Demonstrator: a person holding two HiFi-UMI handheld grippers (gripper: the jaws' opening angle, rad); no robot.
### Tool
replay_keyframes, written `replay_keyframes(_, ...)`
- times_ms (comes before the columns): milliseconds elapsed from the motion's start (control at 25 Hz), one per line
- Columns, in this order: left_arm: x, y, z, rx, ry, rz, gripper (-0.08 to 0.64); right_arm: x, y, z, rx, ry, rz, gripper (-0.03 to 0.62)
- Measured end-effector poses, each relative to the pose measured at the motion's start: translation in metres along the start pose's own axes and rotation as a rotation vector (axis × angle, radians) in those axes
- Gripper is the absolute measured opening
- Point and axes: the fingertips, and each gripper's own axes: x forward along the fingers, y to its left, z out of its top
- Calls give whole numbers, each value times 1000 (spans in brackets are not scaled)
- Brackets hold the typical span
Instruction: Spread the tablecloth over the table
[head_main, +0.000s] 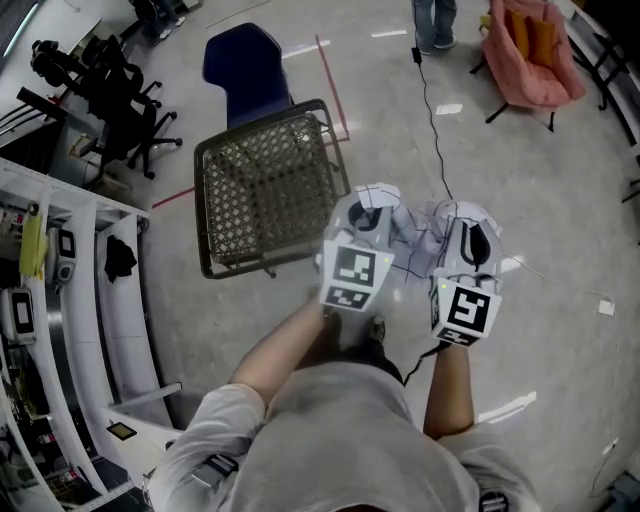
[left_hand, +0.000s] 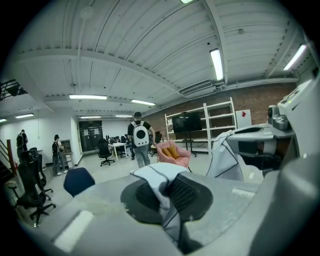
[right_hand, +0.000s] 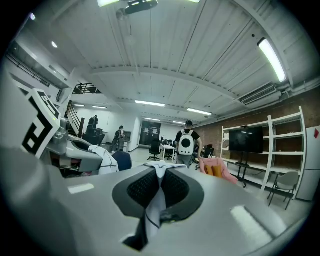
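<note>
You stand on a grey floor (head_main: 540, 220), a blue chair (head_main: 245, 65) and pink armchair (head_main: 530, 50) ahead, strip lights (left_hand: 216, 62) overhead, brick wall (left_hand: 260, 102) beyond.

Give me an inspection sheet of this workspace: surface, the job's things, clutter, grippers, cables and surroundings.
Surface: wire-mesh table stands on the floor, bare, not yet covered.
Job's things: white tablecloth with dark lines, bunched and held in the air between the two grippers, off the table.
Clutter: nothing seen on the table.
Grippers: left gripper shut on the tablecloth; right gripper shut on the tablecloth; they are side by side.
Cables: black cable runs along the floor, to the right of the table in the head view.
Surroundings: blue chair beyond the table, pink armchair, white shelving, a person with a backpack seen from behind.
</note>
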Motion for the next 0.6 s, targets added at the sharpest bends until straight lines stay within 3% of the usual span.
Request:
replay_keyframes(320, 40, 59, 2, -27, -37, -98, 25, 62, 20, 17, -36, 15, -85, 8)
replay_keyframes(600, 83, 67, 25, -22, -97, -362, 25, 87, 14, 41, -88, 48, -273, 8)
